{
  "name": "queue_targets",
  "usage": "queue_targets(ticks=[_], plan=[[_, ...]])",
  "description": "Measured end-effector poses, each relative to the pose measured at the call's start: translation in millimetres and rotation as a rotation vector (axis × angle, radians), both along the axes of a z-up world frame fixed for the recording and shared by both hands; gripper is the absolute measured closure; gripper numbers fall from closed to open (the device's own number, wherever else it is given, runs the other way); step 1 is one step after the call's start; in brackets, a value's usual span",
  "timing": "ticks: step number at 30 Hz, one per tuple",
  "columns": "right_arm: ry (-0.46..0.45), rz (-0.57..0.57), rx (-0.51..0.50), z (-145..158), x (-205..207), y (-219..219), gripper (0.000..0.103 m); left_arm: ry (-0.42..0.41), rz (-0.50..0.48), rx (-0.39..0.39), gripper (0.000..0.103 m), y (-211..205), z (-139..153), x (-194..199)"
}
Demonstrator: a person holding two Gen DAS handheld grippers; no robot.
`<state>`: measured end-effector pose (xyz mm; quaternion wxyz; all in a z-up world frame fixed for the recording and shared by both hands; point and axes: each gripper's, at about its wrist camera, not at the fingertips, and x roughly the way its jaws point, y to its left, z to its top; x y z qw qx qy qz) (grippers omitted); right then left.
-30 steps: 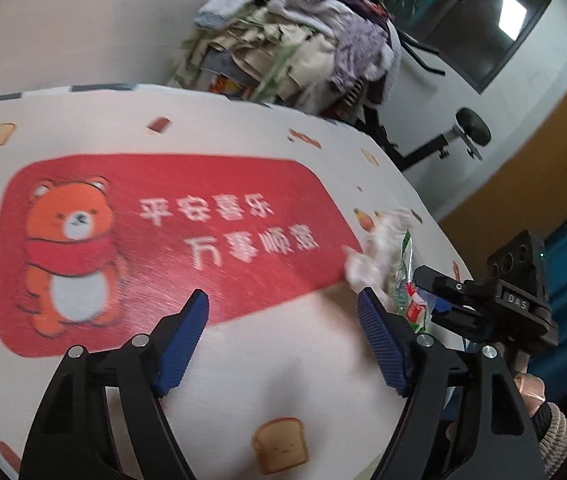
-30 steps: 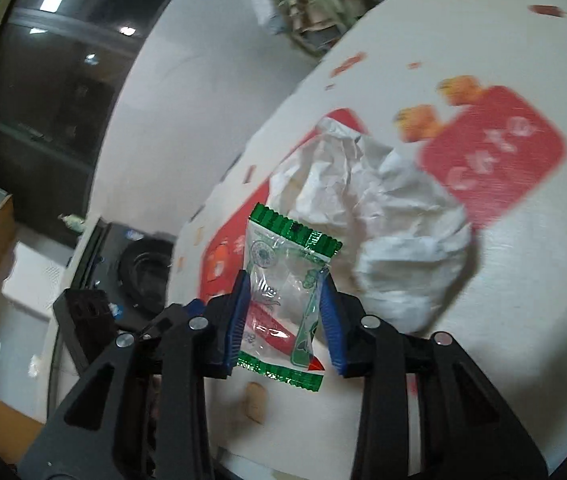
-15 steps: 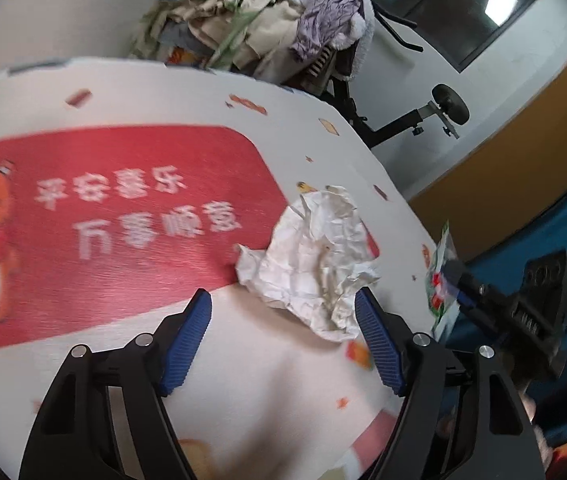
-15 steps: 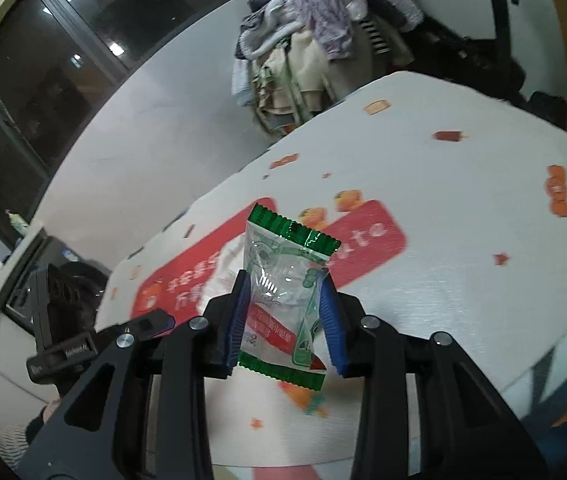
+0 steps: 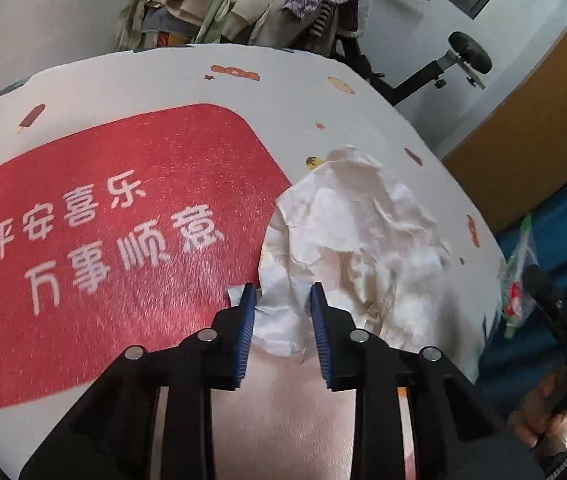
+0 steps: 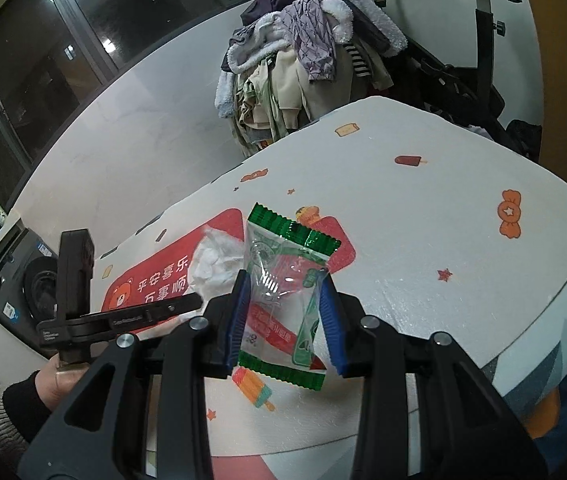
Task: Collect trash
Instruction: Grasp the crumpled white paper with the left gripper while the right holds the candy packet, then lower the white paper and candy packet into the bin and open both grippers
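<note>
1. The left gripper (image 5: 279, 300) is squeezing the near edge of the crumpled white paper (image 5: 359, 240). Its two blue pads (image 5: 245, 320) are pulled close together, with paper bunched between them.
2. The paper is lying on the table (image 5: 163, 80). Part of it is sitting on the big red patch (image 5: 123, 200) of the tablecloth and part on the white cloth.
3. The right gripper (image 6: 283, 312) is pinching a clear candy wrapper with green ends (image 6: 283, 300). Its pads are pressing on both sides of the wrapper.
4. The wrapper is standing up between the pads, up above the table.
5. A pile of clothes (image 6: 303, 52) is sitting behind the table.
</note>
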<state>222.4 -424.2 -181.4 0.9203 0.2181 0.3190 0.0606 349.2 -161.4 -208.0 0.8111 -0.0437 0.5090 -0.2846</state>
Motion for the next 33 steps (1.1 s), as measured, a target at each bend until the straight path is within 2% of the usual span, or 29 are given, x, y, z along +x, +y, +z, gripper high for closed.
queue_targets(ticks=[3, 10, 18, 26, 33], plan=[[-0.003, 0.010, -0.015, 4.0, -6.1, 5.7, 0.066, -0.055, -0.028, 0.057, 0.081, 8.6, 11.2, -17.1], [-0.004, 0.072, -0.017, 12.5, -19.6, 34.4, 0.066, -0.122, 0.000, 0.063, 0.082, 55.6, 44.9, -63.6], [-0.007, 0.199, -0.093, 29.4, -52.3, 88.4, 0.066, -0.182, 0.080, 0.057, 0.082, 124.9, 73.9, -149.2], [-0.011, 0.302, -0.157, 36.8, -89.7, 133.5, 0.066, -0.224, 0.096, 0.123, 0.082, 164.3, 72.7, -232.6], [-0.007, 0.353, -0.179, 34.5, -114.4, 156.5, 0.066, -0.248, 0.073, 0.210, 0.081, 167.2, 56.6, -284.0]])
